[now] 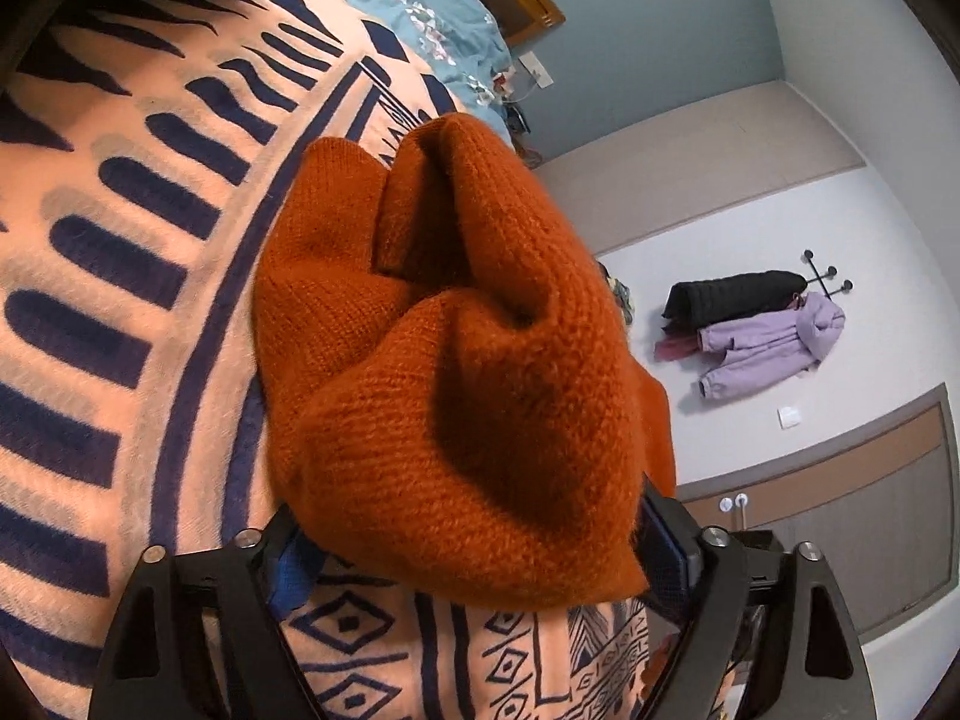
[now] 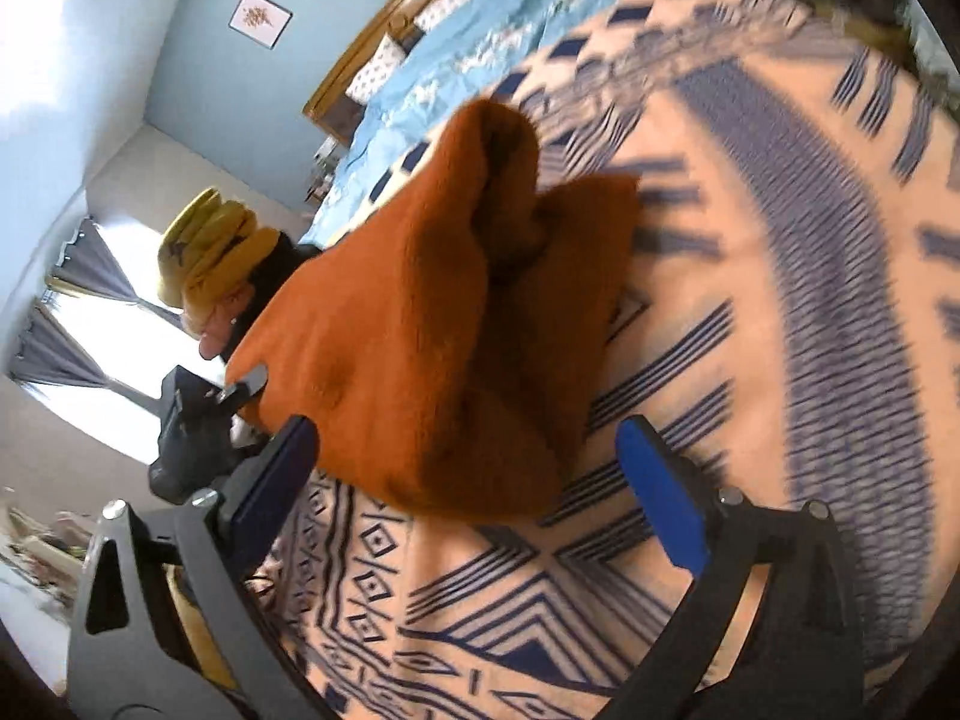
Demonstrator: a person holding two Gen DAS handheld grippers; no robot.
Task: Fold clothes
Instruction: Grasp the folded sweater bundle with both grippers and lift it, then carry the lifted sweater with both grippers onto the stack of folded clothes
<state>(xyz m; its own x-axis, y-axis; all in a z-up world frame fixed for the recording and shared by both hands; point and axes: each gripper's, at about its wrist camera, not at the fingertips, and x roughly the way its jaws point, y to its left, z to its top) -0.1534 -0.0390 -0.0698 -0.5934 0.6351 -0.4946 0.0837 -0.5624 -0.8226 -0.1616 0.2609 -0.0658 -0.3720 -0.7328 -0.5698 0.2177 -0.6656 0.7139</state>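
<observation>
A rust-orange knitted garment (image 1: 456,360) lies bunched in a heap on the peach and navy patterned blanket (image 1: 120,300). In the left wrist view its near edge hangs between the wide-apart jaws of my left gripper (image 1: 474,564), and the blue pads (image 1: 660,546) do not squeeze it. The right wrist view, which is blurred, shows the same garment (image 2: 420,330). Its near corner reaches just between the blue pads (image 2: 660,504) of my right gripper (image 2: 474,492), which stands open and clear of the cloth. The left gripper (image 2: 198,420) shows at the garment's left edge.
A light blue floral duvet (image 1: 432,18) and a wooden headboard (image 2: 384,30) lie beyond the blanket. A coat stand with black and lilac jackets (image 1: 768,336) is by the wall. A person in a yellow head covering (image 2: 204,252) stands left, before a bright window (image 2: 108,348).
</observation>
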